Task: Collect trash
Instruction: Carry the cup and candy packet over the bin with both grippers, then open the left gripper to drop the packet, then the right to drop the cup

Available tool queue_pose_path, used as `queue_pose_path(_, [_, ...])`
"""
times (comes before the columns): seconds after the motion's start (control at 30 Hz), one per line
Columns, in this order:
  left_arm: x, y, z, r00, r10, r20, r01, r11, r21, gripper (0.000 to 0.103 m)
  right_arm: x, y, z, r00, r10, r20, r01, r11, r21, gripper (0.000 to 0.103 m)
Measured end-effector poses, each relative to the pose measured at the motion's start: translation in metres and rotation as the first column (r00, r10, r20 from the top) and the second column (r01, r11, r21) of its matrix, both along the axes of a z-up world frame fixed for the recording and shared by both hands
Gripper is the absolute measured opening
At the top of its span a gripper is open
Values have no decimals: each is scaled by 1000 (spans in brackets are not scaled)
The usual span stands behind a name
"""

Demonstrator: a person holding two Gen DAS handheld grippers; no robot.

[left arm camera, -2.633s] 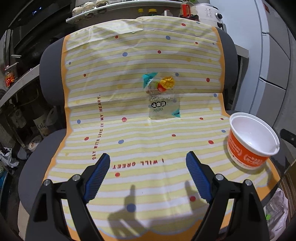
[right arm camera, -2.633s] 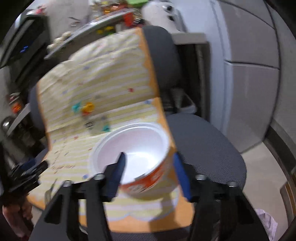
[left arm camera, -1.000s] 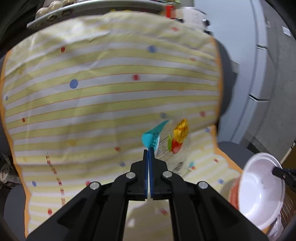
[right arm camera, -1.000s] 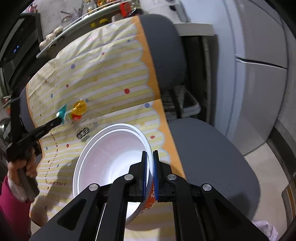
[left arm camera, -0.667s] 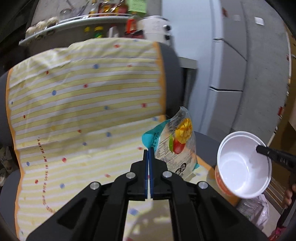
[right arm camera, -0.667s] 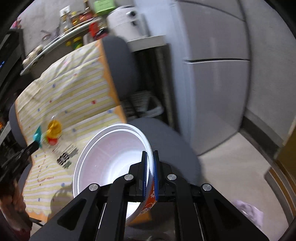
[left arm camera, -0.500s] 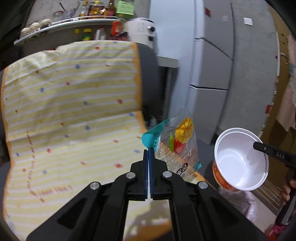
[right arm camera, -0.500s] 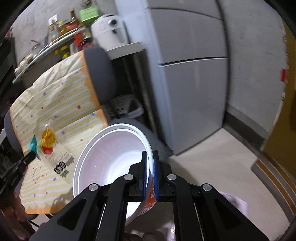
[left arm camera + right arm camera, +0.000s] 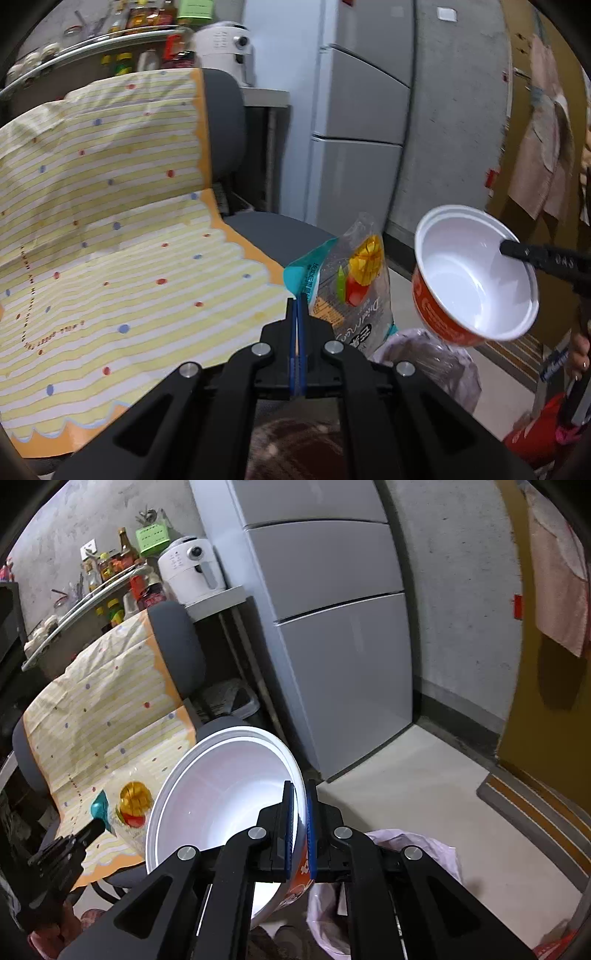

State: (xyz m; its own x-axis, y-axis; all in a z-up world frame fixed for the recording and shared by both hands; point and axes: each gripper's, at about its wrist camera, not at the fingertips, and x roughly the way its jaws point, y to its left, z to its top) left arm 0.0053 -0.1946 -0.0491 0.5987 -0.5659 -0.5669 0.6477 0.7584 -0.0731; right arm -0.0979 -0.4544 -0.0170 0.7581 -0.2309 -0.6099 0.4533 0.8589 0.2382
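Observation:
My left gripper (image 9: 297, 301) is shut on the teal corner of a clear snack wrapper (image 9: 351, 291) printed with fruit, which hangs in the air past the chair's right edge. My right gripper (image 9: 300, 790) is shut on the rim of an empty white and orange noodle cup (image 9: 225, 805), tilted and held off the seat. In the left wrist view the noodle cup (image 9: 472, 273) hangs to the right of the wrapper, over a pale plastic bag (image 9: 432, 354) on the floor. The wrapper (image 9: 127, 812) and the left gripper (image 9: 98, 825) show at lower left in the right wrist view.
A grey office chair (image 9: 225, 110) draped with a yellow striped cloth (image 9: 110, 229) stands on the left. A grey fridge (image 9: 332, 620) lies behind, with a shelf of bottles and a white appliance (image 9: 192, 570). The plastic bag (image 9: 413, 853) sits on beige floor beside a brown door (image 9: 550, 701).
Both grippers closed on their items, lifted them off the chair seat and swung right. The wrapper and cup now hang near the plastic bag on the floor.

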Motion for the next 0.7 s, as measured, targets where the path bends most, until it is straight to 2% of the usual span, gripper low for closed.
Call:
queue_pose_path(0.17, [-13,-35,-14,991,-130,-25,131,990,46,0,-18,-19,2,996,-83,17,83,996,-15,7])
queue_pose_path(0.33, [-19,-78,-33,971,-227,-71,231,971,63,0,-42,-42,4,984,-177,34,179,983,-45,7])
queue_pose_path(0.53, [-31,-133,-53,930,-349,-118,356,934,42,0,-67,-68,2,964,-262,45,264,963,-47,7])
queue_pose_path(0.7, [-43,-169,-72,898,-414,-150,429,898,93,0,-80,-81,1,951,-304,54,307,951,-50,7])
